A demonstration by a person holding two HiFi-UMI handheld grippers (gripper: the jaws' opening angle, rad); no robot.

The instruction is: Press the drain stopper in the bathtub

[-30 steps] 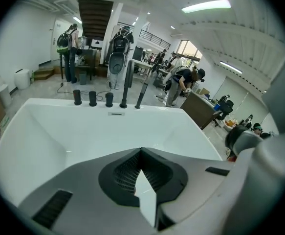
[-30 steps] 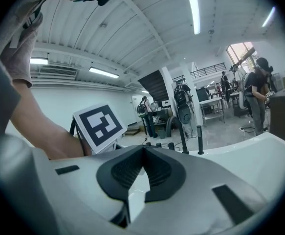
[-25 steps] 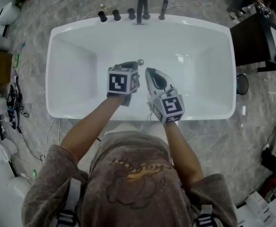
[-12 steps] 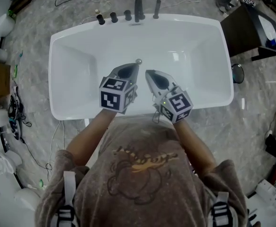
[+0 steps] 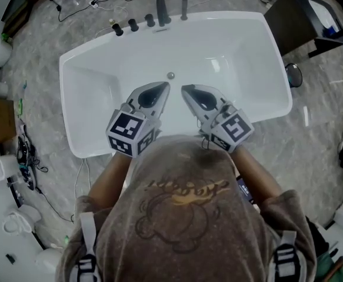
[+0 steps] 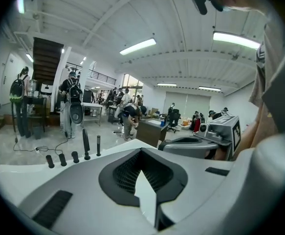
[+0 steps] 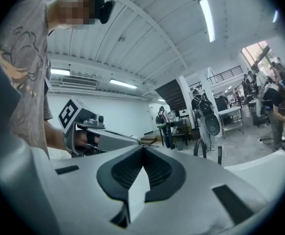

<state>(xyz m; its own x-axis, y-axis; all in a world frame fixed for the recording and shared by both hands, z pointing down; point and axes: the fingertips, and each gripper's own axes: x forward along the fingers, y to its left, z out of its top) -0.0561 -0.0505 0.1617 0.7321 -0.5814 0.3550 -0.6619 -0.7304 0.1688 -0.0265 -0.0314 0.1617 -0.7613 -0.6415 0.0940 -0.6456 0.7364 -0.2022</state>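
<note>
Over the bathtub's (image 5: pixel 100 93) near rim, I hold the left gripper (image 5: pixel 163 87) and right gripper (image 5: pixel 185 89), jaws of each pressed together on nothing; the drain stopper (image 5: pixel 171 75) sits mid-floor, toward the faucet (image 5: pixel 160 10) edge.

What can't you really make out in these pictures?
- Drain stopper: head view, too small to tell whether it is pressed down.
- Bathtub near rim: head view, covered by the person's body, left gripper and right gripper.
- Bathtub inside: neither gripper view shows it; they look across the room.
</note>
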